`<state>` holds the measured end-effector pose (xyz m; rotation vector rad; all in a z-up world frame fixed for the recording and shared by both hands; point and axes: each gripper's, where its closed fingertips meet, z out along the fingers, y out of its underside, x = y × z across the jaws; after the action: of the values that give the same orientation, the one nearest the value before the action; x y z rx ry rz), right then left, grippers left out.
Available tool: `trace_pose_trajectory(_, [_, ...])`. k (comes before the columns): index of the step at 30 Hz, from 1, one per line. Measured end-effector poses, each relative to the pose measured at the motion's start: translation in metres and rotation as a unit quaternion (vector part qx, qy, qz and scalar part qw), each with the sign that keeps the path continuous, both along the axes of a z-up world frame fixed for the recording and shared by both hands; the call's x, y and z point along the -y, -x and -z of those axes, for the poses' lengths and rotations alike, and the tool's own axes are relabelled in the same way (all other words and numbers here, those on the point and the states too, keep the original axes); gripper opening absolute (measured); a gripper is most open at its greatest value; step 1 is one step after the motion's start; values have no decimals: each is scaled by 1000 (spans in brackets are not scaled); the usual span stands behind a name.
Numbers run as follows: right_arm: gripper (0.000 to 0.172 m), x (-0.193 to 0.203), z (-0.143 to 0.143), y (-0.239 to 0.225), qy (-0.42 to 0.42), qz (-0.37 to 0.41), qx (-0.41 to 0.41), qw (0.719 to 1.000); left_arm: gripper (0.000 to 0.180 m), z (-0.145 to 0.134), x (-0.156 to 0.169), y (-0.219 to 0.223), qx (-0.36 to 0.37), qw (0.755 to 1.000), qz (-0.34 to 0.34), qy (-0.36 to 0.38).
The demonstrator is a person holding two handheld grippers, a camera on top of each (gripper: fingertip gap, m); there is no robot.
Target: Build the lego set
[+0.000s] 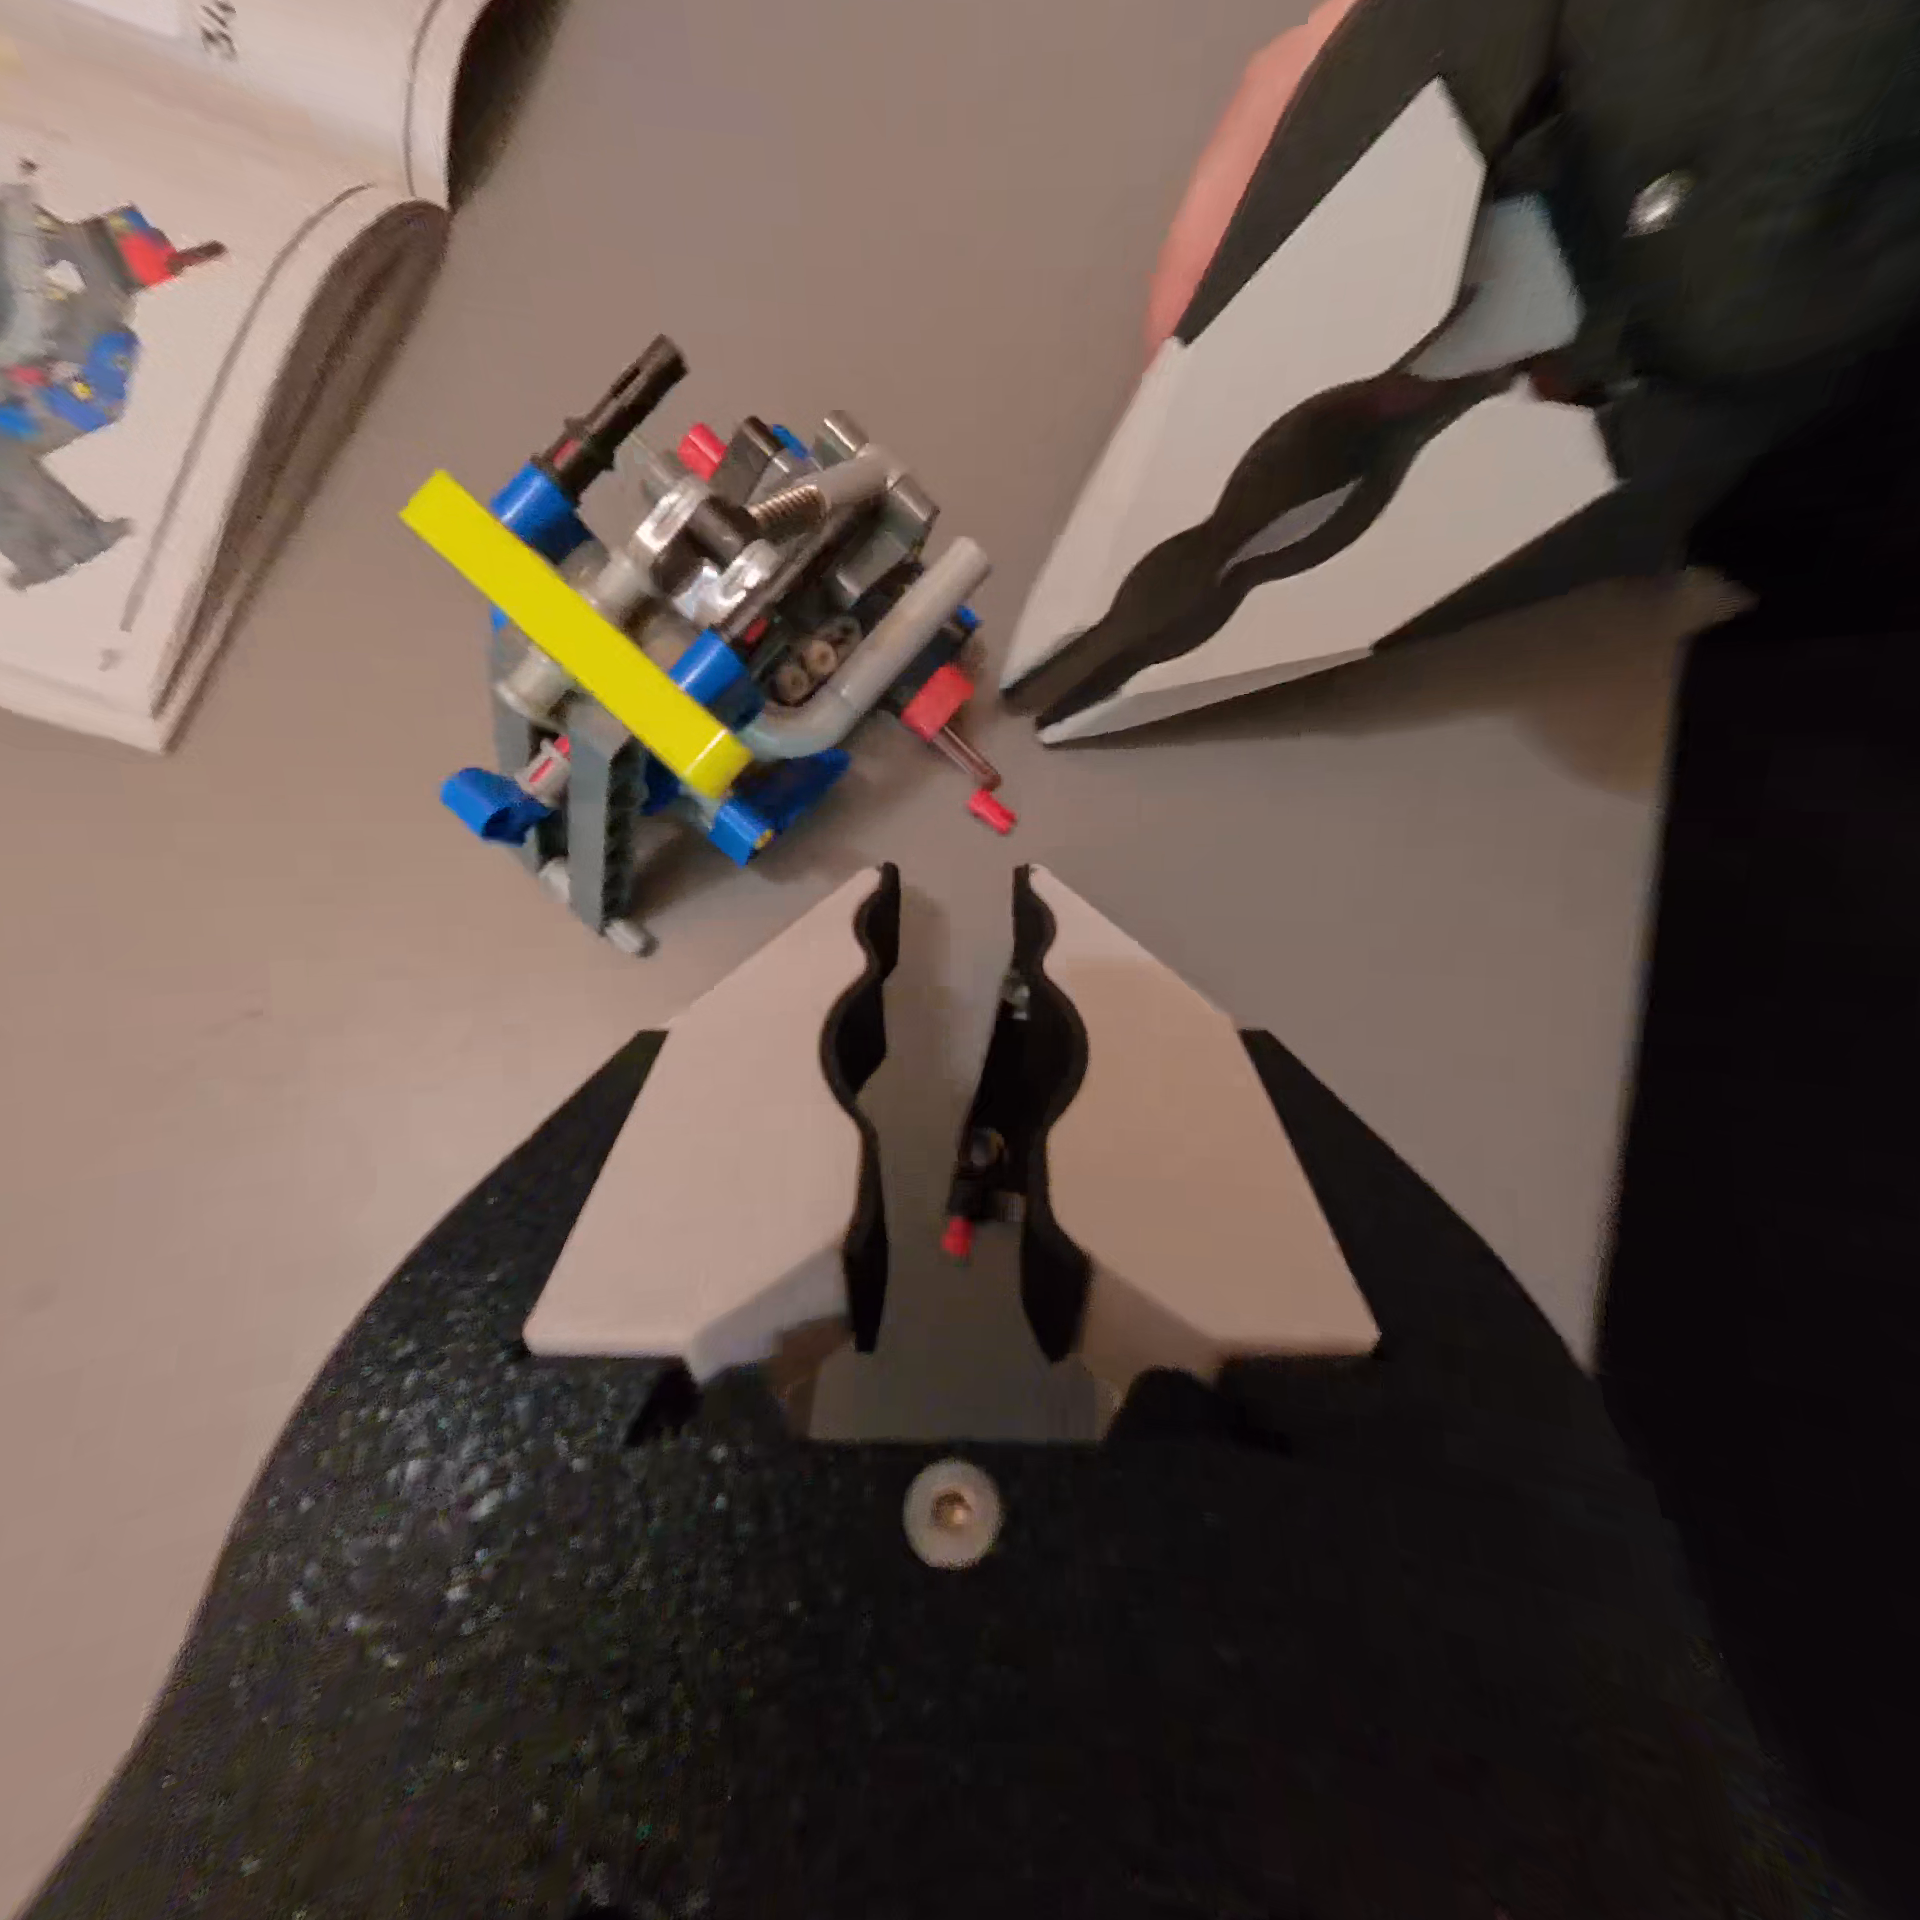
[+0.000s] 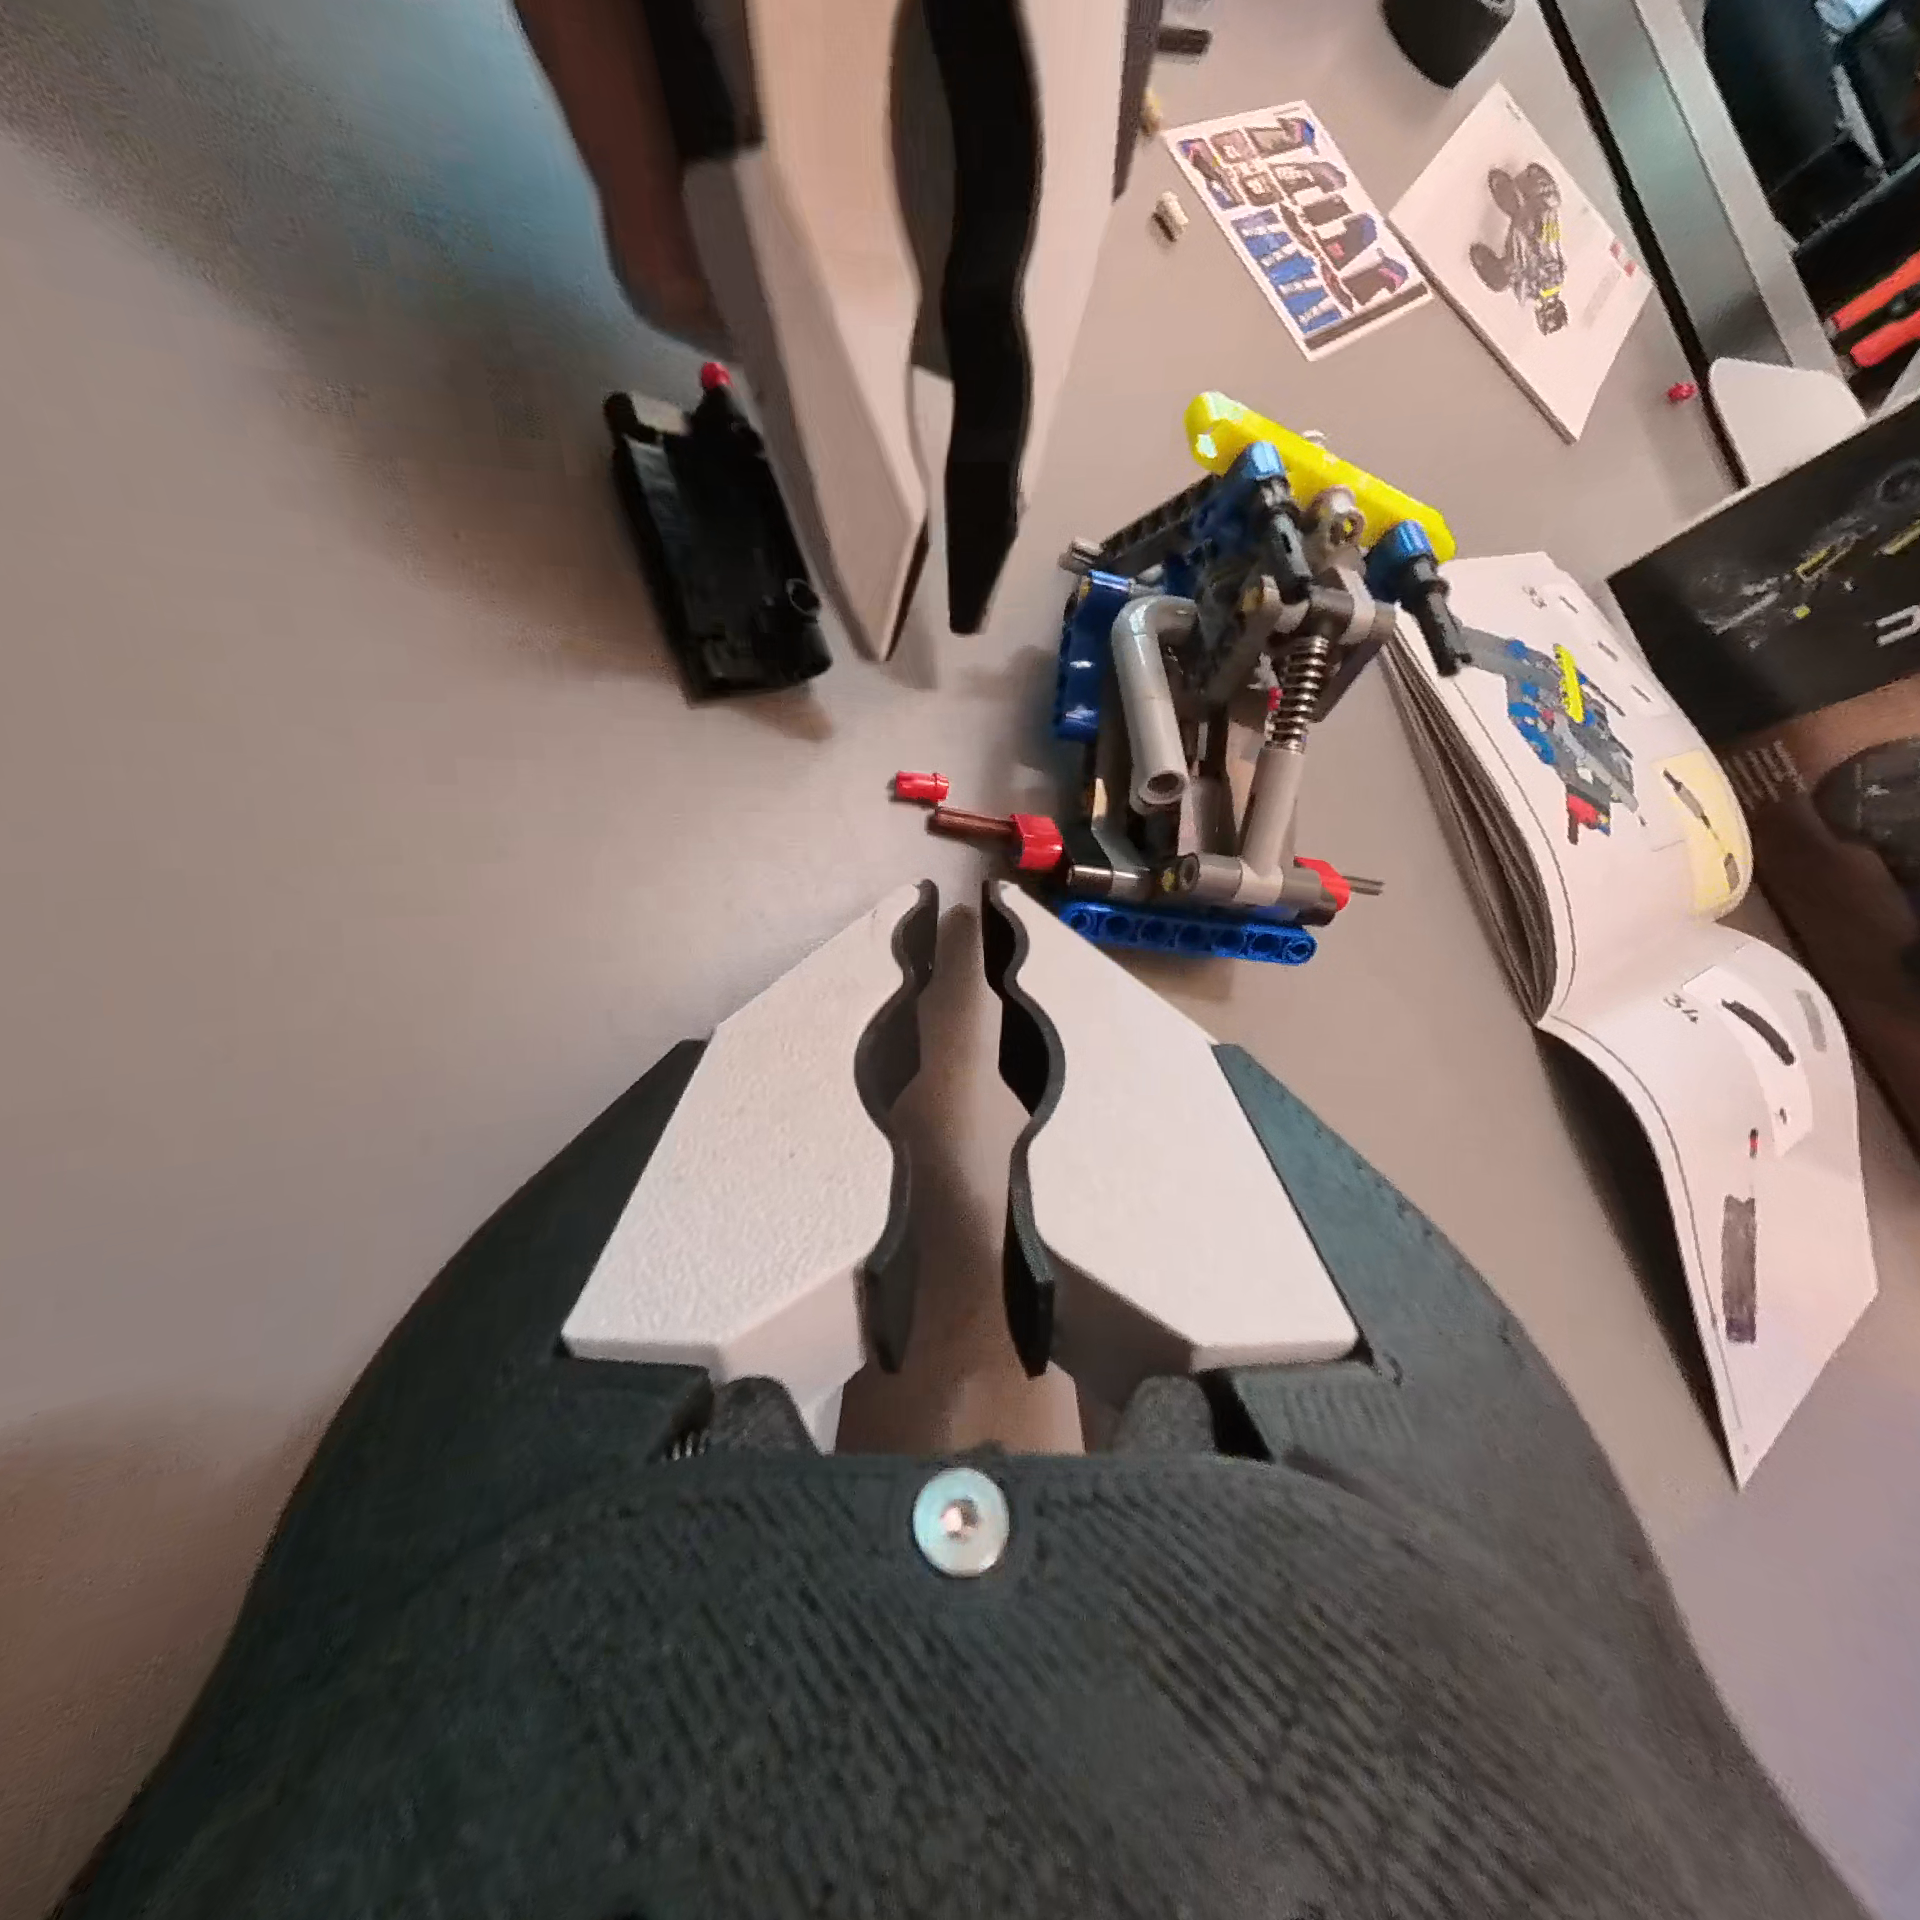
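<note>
a partly built brick model (image 2: 1236, 717) of blue, grey and black pieces, with a yellow beam (image 1: 577, 634) across its top and a coil spring (image 2: 1304, 681) in its frame, rests on the grey table (image 2: 364, 831). a brown axle with a red bush (image 2: 1003, 828) sticks out of its lower side, and a small loose red pin (image 2: 920, 785) lies on the table just beside the axle's tip.

the left gripper (image 1: 954, 883) hovers near the model and the red pin, its jaws clearly parted with only bare table between the fingertips; it grips nothing. a black brick assembly (image 2: 717, 556) lies on the table next to it, and part of it shows through the gap lower between its fingers.

the right gripper (image 2: 958, 896) points at the axle and pin from the other side, just short of them. its jaws stand a narrow slit apart, and nothing sits between the tips.

an open instruction booklet (image 2: 1662, 935) lies just beside the model. farther off are a sticker sheet (image 2: 1299, 223), a second booklet (image 2: 1527, 260) and a dark box (image 2: 1787, 603).
</note>
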<state>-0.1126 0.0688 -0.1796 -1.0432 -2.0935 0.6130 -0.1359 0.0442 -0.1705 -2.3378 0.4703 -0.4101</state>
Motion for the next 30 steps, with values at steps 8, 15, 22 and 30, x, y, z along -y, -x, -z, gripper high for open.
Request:
trace_pose_trajectory(8, [4,-6,1,-8,16,32,6,999,17,14,-13,-13,-62,998,-22,5])
trace_pose_trajectory(15, [6,4,0,-6,37,14,0,999,2,15,-11,-13,-106,994,18,-15])
trace_pose_trajectory(22, [11,19,-3,-3,61,-47,-5,997,1,14,-1,-19,-107,986,114,-53])
trace_pose_trajectory(30, [2,29,1,-5,86,-104,29,990,1,13,2,-30,-108,971,185,-103])
